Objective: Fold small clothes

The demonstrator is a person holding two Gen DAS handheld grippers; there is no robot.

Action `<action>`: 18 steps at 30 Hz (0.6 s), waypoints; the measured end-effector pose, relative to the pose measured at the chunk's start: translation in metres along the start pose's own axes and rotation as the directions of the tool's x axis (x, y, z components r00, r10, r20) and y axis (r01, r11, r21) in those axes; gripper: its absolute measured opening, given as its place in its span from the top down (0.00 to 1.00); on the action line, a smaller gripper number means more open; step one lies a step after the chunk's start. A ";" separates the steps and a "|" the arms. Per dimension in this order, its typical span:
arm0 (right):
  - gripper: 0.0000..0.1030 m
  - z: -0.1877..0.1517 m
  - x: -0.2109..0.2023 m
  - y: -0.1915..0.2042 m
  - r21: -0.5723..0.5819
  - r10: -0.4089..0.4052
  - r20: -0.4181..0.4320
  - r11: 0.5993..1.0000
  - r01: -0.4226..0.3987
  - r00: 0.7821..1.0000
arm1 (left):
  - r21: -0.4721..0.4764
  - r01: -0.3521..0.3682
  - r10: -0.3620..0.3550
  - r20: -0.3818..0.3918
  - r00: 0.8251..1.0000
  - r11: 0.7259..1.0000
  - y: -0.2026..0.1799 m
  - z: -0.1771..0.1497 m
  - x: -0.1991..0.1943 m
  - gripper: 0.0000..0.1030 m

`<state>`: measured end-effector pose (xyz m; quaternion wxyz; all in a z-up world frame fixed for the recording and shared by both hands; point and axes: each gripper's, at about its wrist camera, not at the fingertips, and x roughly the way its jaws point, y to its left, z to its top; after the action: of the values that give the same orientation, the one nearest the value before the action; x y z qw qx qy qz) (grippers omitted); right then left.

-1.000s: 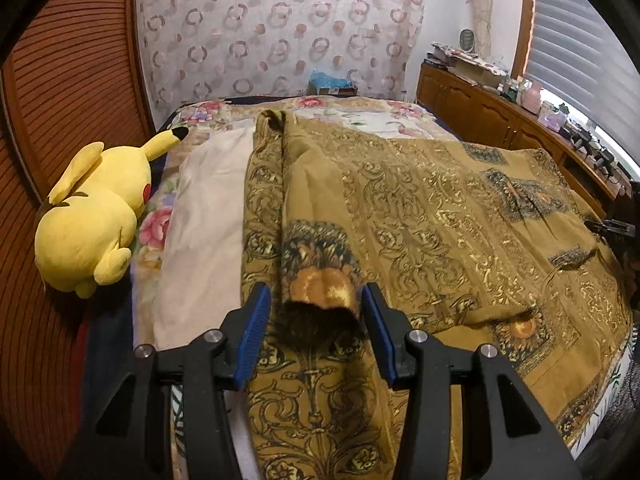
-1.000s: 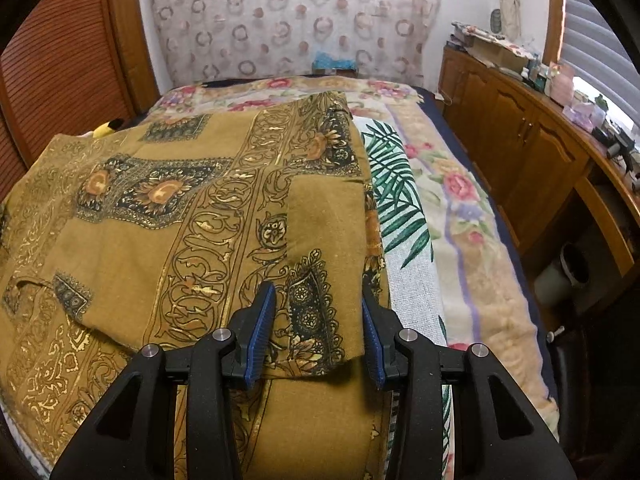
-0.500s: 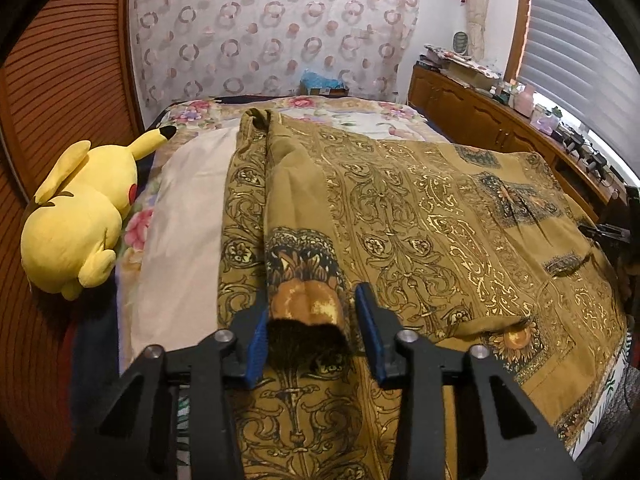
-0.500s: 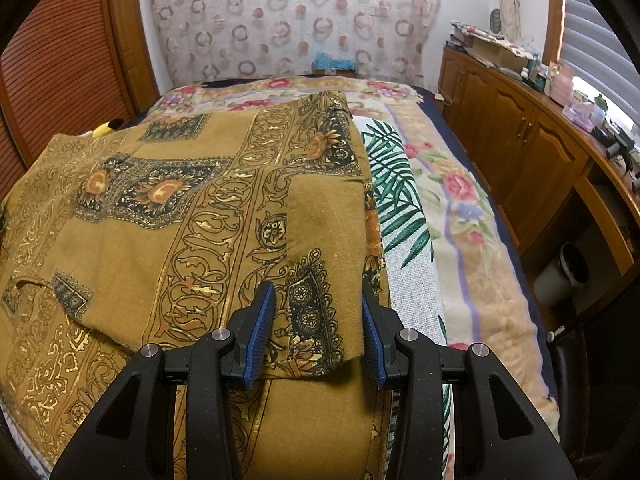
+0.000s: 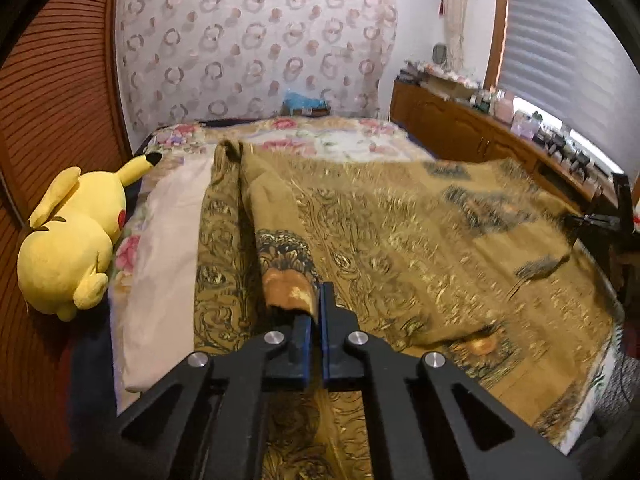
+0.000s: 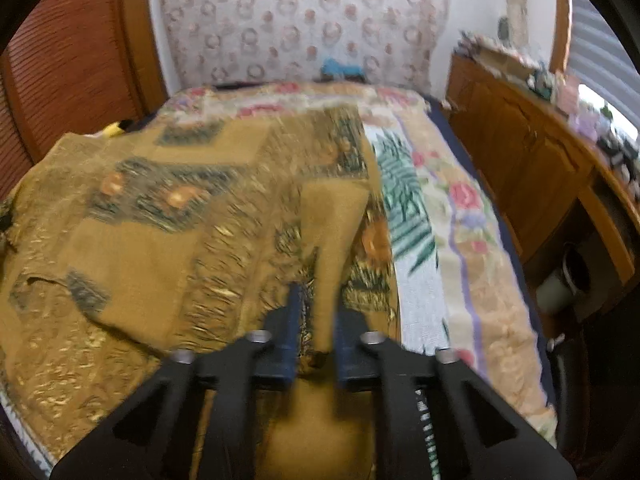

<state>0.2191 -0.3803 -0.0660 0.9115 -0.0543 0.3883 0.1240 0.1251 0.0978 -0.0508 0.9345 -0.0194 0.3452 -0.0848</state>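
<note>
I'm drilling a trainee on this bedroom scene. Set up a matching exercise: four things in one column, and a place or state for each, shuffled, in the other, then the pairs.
Things:
1. Pikachu plush
2. left gripper
3. wooden cabinet
4. palm-leaf cloth

Places or states:
A. runs along the wall under the window
B. lies on the bed, partly under the garment's right edge
C. lies at the bed's left edge, by the wooden wall
D. shut on a fold of the gold-patterned garment

Pairs: 1-C, 2-D, 3-A, 4-B

Home bedroom, floral-quilted bed [image 5: 332,140], yellow plush toy [image 5: 70,236], wooden dresser [image 6: 532,168], window blinds [image 5: 560,60]
</note>
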 end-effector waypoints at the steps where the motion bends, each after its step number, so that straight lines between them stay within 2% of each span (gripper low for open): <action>1: 0.98 0.003 -0.005 0.000 0.009 0.005 0.013 1.000 -0.005 1.000 | 0.001 -0.011 0.011 0.005 1.000 1.000 -0.001 0.001 -0.003 1.00; 7: 1.00 0.011 -0.035 0.006 -0.003 0.072 0.073 0.997 -0.072 0.995 | 0.010 0.010 -0.011 0.063 0.998 1.000 -0.010 0.005 -0.029 1.00; 13: 1.00 0.012 -0.078 0.001 0.012 0.098 0.149 0.995 -0.100 0.984 | -0.045 0.064 -0.058 0.130 0.990 0.997 -0.004 0.001 -0.060 1.00; 15: 1.00 0.010 -0.087 -0.001 0.012 0.086 0.163 0.996 -0.089 0.983 | -0.055 0.075 -0.067 0.133 0.989 0.996 -0.002 -0.002 -0.063 1.00; 18: 1.00 0.007 -0.088 -0.004 0.015 0.081 0.154 0.996 -0.085 0.985 | -0.047 0.050 -0.045 0.109 0.993 0.998 0.000 -0.006 -0.055 1.00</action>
<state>0.1663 -0.3994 0.0019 0.9332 -0.0188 0.3203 0.1616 0.0803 0.1073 -0.0198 0.9488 -0.0552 0.2956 -0.0972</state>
